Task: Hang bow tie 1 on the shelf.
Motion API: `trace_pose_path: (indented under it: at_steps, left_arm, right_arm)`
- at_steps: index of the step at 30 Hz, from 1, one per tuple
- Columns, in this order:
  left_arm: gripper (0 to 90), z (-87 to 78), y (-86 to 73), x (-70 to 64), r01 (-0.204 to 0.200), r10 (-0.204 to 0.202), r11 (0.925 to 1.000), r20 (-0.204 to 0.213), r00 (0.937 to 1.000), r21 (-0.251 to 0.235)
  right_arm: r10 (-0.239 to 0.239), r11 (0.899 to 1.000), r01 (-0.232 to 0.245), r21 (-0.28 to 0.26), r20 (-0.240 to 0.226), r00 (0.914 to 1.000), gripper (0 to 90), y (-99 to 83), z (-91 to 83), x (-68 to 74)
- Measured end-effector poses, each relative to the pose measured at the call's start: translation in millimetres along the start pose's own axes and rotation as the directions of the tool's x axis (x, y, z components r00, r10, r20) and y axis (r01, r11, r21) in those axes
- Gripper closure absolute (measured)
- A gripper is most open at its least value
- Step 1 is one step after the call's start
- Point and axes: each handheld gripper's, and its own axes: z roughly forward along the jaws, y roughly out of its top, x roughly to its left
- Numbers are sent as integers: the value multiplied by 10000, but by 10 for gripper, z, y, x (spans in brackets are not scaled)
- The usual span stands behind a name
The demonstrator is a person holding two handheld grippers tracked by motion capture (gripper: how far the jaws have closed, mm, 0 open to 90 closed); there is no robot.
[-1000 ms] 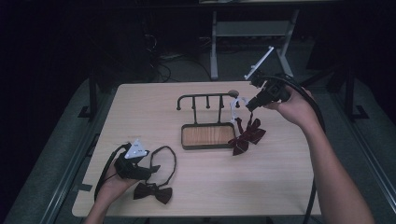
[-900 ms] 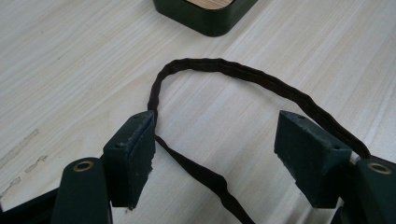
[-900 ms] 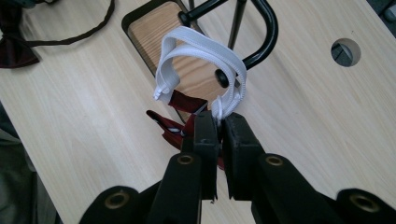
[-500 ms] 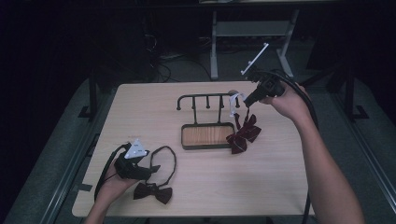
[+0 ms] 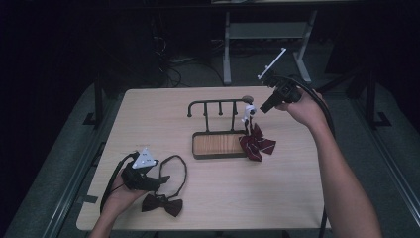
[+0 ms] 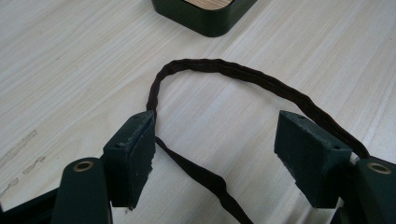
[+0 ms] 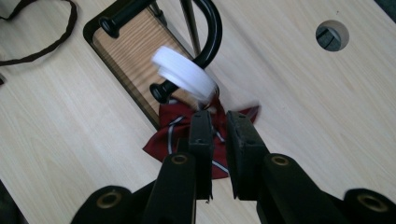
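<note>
The room was dark, and a pale wooden table (image 5: 297, 198) stood in the light. A black rack (image 5: 218, 106) with a wooden tray base sat near the middle of the table, a bit toward the far edge.

The right gripper (image 5: 270, 103) was held up above the right end of the rack. Its jaws were nearly closed, with a thin gap between them, and I could not tell if they pinched anything. Just in front of them hung a white band (image 7: 184, 72), looped by the rack's end hook. A red bow (image 5: 256, 144) with pale stripes hung below the band and lay against the right end of the tray.

The left gripper (image 5: 143, 176) rested near the front left corner of the table. Its jaws were wide apart. A thin dark strap (image 6: 233, 74) curved in a loop on the table between them. The strap led to a dark bow tie (image 5: 162, 203) close to the front edge.
</note>
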Motion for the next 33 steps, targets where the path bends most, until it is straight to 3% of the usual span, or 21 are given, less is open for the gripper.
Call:
trace_pose_path:
  at_steps: [18, 33]
  left_arm:
    - [295, 1, -5, 6, 6, -6, 10000, -15, 10000, 46]
    - [296, 13, -13, 9, 68, -68, 9999, -31, 10000, 95]
  right_arm:
    - [-175, 9998, 171, -120, -372, 9992, 740, -182, 77, 33]
    - [-71, 9996, 44, -273, -987, 9951, 663, -438, 274, 57]
